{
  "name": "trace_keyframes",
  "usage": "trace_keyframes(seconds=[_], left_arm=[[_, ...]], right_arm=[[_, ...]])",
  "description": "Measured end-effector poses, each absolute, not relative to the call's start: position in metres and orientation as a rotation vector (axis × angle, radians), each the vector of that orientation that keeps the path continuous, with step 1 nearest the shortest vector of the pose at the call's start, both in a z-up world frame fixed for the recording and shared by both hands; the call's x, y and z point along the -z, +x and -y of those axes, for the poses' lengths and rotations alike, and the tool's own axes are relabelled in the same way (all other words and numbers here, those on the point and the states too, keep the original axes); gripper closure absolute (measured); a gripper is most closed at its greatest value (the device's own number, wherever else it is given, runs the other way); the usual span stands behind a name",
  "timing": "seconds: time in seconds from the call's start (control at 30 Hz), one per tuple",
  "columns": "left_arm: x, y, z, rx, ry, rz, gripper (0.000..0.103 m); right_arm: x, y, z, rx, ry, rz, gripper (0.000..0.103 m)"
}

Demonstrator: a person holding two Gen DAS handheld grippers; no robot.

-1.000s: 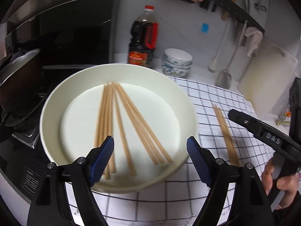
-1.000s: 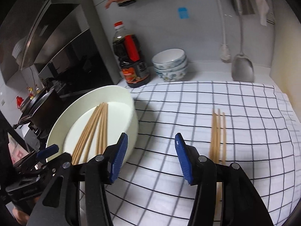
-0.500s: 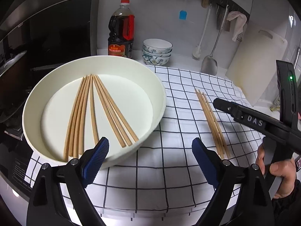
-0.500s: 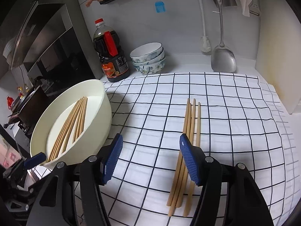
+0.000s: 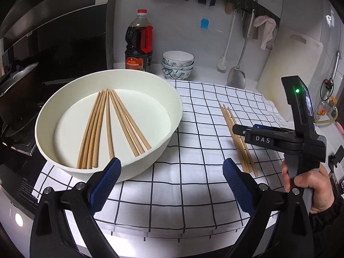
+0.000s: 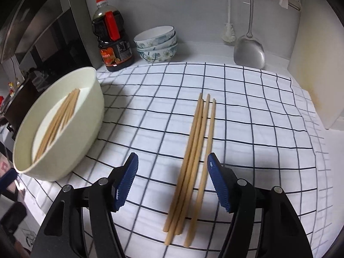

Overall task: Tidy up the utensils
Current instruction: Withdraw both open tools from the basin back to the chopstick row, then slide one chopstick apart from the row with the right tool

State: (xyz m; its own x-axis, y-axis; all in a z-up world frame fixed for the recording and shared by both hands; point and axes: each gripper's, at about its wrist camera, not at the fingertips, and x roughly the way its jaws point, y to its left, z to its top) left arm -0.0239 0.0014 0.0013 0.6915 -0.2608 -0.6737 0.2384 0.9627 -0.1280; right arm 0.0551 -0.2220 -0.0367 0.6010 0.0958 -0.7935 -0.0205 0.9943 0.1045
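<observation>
Several wooden chopsticks (image 5: 111,124) lie fanned in a wide white bowl (image 5: 150,157) on the left of a checked cloth (image 5: 193,111). Several more chopsticks (image 6: 197,150) lie side by side on the cloth, also seen from the left wrist as a bundle of chopsticks (image 5: 236,137). My left gripper (image 5: 171,172) hovers over the cloth just right of the bowl; its jaws are opening wide with nothing between them. My right gripper (image 6: 172,163) points down over the near half of the cloth's chopsticks. Its jaws are opening and the sticks lie below the gap, untouched.
A soy sauce bottle (image 5: 138,43), stacked patterned bowls (image 5: 177,64), a hanging metal spatula (image 5: 236,75) and a brush stand at the back wall. A white cutting board (image 5: 288,64) leans at right. A stove with a lidded pot (image 5: 15,81) lies left of the bowl.
My left gripper has drawn back from over the bowl toward the right and opened wider. My right gripper has sunk and tilted down over the cloth's chopsticks, its jaws spreading.
</observation>
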Motion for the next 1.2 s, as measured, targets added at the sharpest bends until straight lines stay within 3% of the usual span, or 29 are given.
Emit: trace_keyframes(seconds=[0.43,1.2], left_arm=[[0.000,-0.025,0.028,0.330,-0.004,-0.777,0.008],[0.022,-0.002,0.088,0.375,0.069,-0.860,0.007]], right_arm=[[0.060,0.063,0.255,0.062,0.030,-1.057,0.038],[0.080,0.070,0.281,0.075,0.045,-1.118,0.038]])
